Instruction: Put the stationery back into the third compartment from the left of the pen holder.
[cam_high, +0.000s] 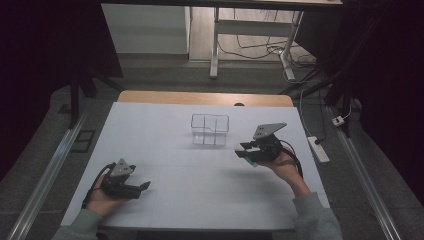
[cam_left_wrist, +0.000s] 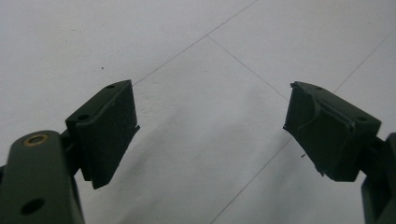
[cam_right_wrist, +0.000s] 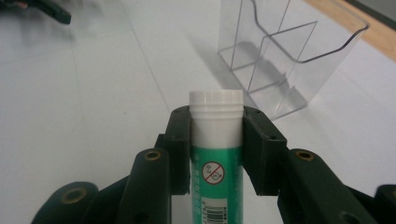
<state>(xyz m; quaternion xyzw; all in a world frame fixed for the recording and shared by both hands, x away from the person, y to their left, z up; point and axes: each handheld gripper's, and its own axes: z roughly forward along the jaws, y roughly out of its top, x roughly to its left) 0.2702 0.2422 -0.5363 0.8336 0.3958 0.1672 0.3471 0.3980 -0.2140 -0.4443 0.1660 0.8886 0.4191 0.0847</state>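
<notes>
Right gripper (cam_high: 240, 150) hovering raised at table's right, pointing left, jaws clamping green tube (cam_right_wrist: 215, 179) below ridged white cap (cam_right_wrist: 215, 105). Clear plastic divided organizer (cam_high: 210, 129) standing just far-left of it on smooth white table (cam_high: 190, 200). Left gripper (cam_high: 146, 186) resting near-left, matte black jaws gaping wide, holding nothing.

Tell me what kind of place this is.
Probably a lab or workshop recording setup: a white-covered table, loose cables and a power strip on the floor, dark curtains at the sides.
</notes>
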